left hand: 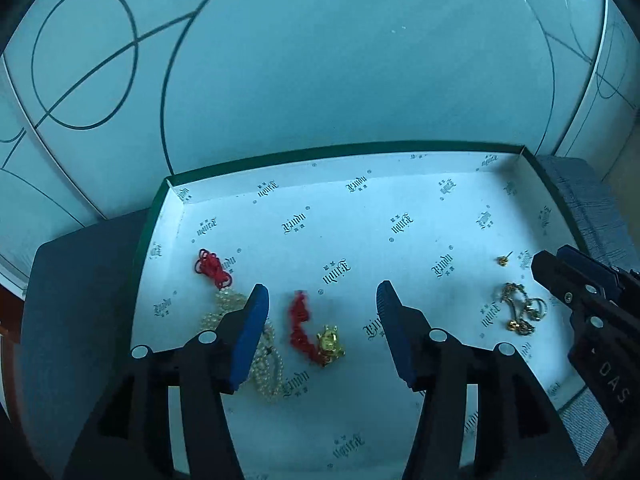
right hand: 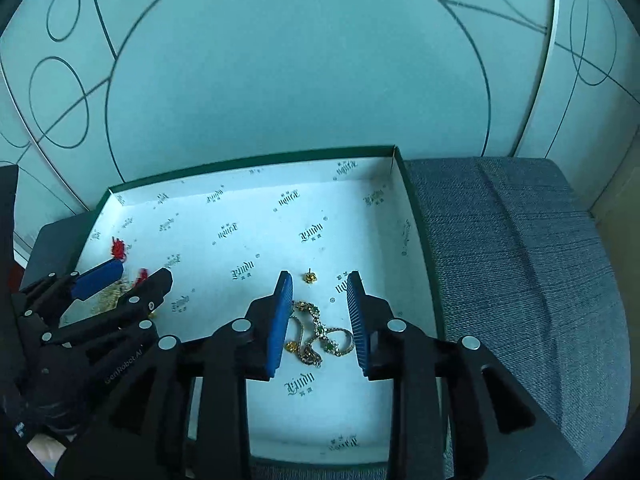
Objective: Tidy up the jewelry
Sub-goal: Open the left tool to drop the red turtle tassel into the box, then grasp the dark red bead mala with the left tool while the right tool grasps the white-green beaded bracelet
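A shallow green-rimmed box (left hand: 360, 151) lined with white printed paper holds the jewelry. My left gripper (left hand: 320, 292) hangs open over a red cord with a gold charm (left hand: 329, 345), which lies between the fingers untouched. A pearl strand (left hand: 266, 364) with a red knotted cord (left hand: 211, 268) lies under and beside its left finger. My right gripper (right hand: 320, 277) is open around a gold chain with green stones (right hand: 320, 334), its pads clear of it. A small gold stud (right hand: 310, 277) sits just beyond its tips. Each gripper also shows at the edge of the other's view, the right gripper (left hand: 550, 257) and the left gripper (right hand: 132, 277).
The box rests on a grey woven fabric surface (right hand: 520, 260) that stretches to the right. Behind the box stands a pale glass panel (left hand: 320, 60) with dark circular lines. The far half of the box floor (right hand: 260, 216) carries only printed logos.
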### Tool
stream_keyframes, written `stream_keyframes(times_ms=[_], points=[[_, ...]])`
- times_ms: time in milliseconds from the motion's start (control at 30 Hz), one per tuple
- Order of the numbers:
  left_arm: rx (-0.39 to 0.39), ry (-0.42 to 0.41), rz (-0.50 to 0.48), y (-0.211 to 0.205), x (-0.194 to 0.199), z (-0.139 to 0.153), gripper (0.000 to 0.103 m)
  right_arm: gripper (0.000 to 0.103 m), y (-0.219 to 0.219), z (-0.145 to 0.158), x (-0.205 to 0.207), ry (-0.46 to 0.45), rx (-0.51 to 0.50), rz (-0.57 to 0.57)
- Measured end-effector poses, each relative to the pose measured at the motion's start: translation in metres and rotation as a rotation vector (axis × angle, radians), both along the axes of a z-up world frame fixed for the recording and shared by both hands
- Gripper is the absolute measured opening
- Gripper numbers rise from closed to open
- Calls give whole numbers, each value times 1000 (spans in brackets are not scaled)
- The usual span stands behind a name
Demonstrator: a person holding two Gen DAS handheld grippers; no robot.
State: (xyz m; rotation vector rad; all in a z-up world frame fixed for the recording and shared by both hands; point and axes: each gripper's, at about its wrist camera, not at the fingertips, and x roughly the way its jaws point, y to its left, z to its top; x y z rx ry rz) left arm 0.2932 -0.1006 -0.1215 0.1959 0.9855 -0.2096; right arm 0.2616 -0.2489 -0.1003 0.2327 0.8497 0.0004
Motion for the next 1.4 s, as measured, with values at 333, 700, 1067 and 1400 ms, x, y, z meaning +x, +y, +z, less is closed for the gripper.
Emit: stream_keyframes(times_ms=[333,700,1067,1400], points=[[-56,-36,60,44,-69,45,71,34,-26,31,-78,-40,25,-24],[-85,36,101,74,-156,29,72,34,-25,3,-179,18,25,-50],[-77,53,142,81,-206,4,72,34,2,-30,-225,88,21,-16],[-83,64,161,87,-211,-2,72,28,11,-41,-222,109,-4,-10]])
